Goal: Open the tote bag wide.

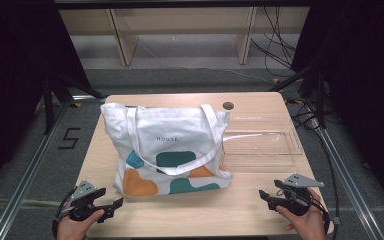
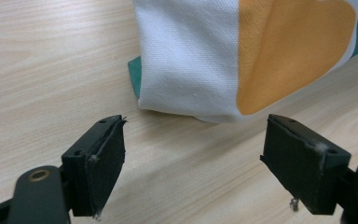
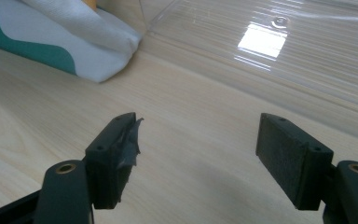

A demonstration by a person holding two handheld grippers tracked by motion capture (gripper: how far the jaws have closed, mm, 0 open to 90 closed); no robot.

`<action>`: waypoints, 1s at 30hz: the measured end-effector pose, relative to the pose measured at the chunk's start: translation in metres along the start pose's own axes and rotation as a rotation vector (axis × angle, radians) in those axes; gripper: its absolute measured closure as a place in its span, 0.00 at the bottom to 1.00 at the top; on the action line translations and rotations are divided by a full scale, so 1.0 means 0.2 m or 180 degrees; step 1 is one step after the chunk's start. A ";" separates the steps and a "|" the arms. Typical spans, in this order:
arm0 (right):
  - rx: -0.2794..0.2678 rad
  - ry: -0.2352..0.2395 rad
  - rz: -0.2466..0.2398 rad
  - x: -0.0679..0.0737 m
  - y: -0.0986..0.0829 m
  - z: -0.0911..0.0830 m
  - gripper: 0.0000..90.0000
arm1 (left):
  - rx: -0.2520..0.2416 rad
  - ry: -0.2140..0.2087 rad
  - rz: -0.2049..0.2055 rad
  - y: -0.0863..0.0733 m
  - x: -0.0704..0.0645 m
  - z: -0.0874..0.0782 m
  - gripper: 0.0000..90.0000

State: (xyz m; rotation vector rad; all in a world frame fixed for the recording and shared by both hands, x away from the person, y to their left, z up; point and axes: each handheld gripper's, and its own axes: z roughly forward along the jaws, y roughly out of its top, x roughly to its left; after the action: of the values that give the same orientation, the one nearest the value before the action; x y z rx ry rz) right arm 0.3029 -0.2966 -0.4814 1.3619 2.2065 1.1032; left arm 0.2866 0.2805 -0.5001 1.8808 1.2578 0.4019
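Lying mid-frame on the table (image 1: 260,210), the tote bag (image 1: 167,150) sits left of a clear tray (image 1: 262,145); the left gripper (image 1: 114,204) and right gripper (image 1: 264,195), bottom corners, gape wide, gripping nothing.

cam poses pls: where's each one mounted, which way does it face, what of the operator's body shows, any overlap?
High view: fixed above the person's side, looking forward and down on the pale wooden table; both hands, left claw and right claw show.
Left gripper view: rides the left claw, jaws apart, facing the white printed canvas tote bag.
Right gripper view: rides the right claw, jaws apart, facing the clear plastic tray.
Shared: both gripper views catch the tote bag and table.
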 end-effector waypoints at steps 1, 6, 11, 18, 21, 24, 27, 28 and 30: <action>0.0020 -0.0021 -0.0035 -0.01 0.00 0.00 0.34 | 0.0025 0.0006 -0.0003 0.00 0.00 0.00 0.23; -0.0027 -0.0012 0.0014 -0.01 0.00 -0.01 0.34 | -0.0031 0.0022 -0.0050 0.00 0.01 -0.01 0.23; 0.0011 -0.0006 -0.0073 0.00 0.01 -0.01 0.34 | -0.0008 0.0020 -0.0046 0.00 0.01 -0.01 0.22; -0.0077 -0.0044 -0.0247 0.00 0.04 -0.01 0.34 | -0.0055 0.0038 -0.0099 0.01 0.00 -0.02 0.22; -0.0090 -0.0021 -0.0274 0.00 0.04 0.00 0.33 | -0.0027 0.0030 -0.0053 0.02 0.01 -0.02 0.22; -0.0085 -0.0031 -0.0174 0.02 0.05 0.00 0.31 | -0.0048 0.0015 -0.0032 0.02 0.01 -0.02 0.22; -0.0100 -0.0050 -0.0198 0.03 0.06 0.00 0.30 | -0.0050 0.0029 -0.0029 0.02 0.00 -0.02 0.22; -0.0125 -0.0024 -0.0334 0.02 0.07 0.00 0.30 | -0.0044 0.0041 -0.0035 0.02 0.00 -0.02 0.22; -0.0145 -0.0026 -0.0262 0.03 0.07 0.00 0.30 | -0.0059 0.0024 -0.0056 0.03 0.00 -0.02 0.22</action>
State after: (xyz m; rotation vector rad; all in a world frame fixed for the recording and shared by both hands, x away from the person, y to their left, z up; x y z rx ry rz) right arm 0.3091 -0.2874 -0.4696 1.2433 2.1969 1.1096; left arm 0.2874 0.2806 -0.4931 1.8530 1.2706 0.4104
